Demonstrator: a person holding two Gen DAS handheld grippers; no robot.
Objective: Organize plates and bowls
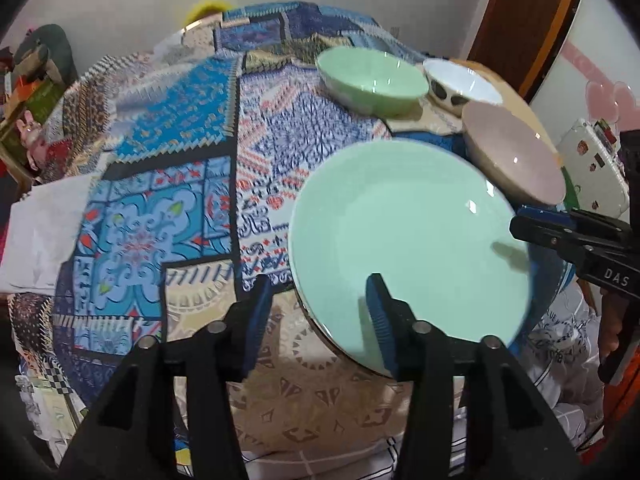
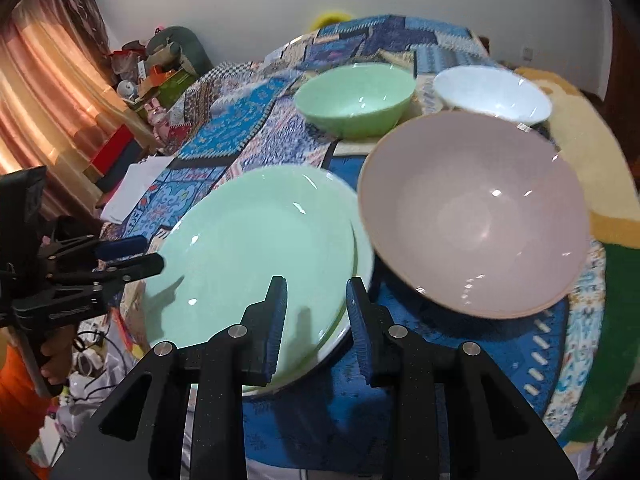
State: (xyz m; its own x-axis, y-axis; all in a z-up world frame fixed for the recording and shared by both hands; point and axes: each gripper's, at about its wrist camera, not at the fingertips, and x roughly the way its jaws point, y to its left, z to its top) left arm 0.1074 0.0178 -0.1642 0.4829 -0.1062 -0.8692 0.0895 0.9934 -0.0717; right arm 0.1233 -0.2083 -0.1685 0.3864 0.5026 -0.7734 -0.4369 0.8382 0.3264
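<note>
On the left of the bench (image 1: 160, 184) there is only the patterned cloth. My left gripper (image 1: 316, 320) hangs at the near edge of the green plate (image 1: 408, 240). Its fingers are wide apart and hold nothing. One finger is over the plate and the other is off to the side, so the rim sits between them.

The green plate seems to rest on a white plate (image 2: 362, 264) that peeks out under it. My right gripper (image 2: 318, 320) is at the plate's right edge, fingers partly open and empty.

Just beside the plates is the pink bowl (image 2: 472, 216). Behind it are the green bowl (image 2: 356, 98) and the white bowl (image 2: 492, 94).

I think the plates are now stacked and the bowls come next. I would reach for a bowl rim, pinch it gently, and nest the bowls.
</note>
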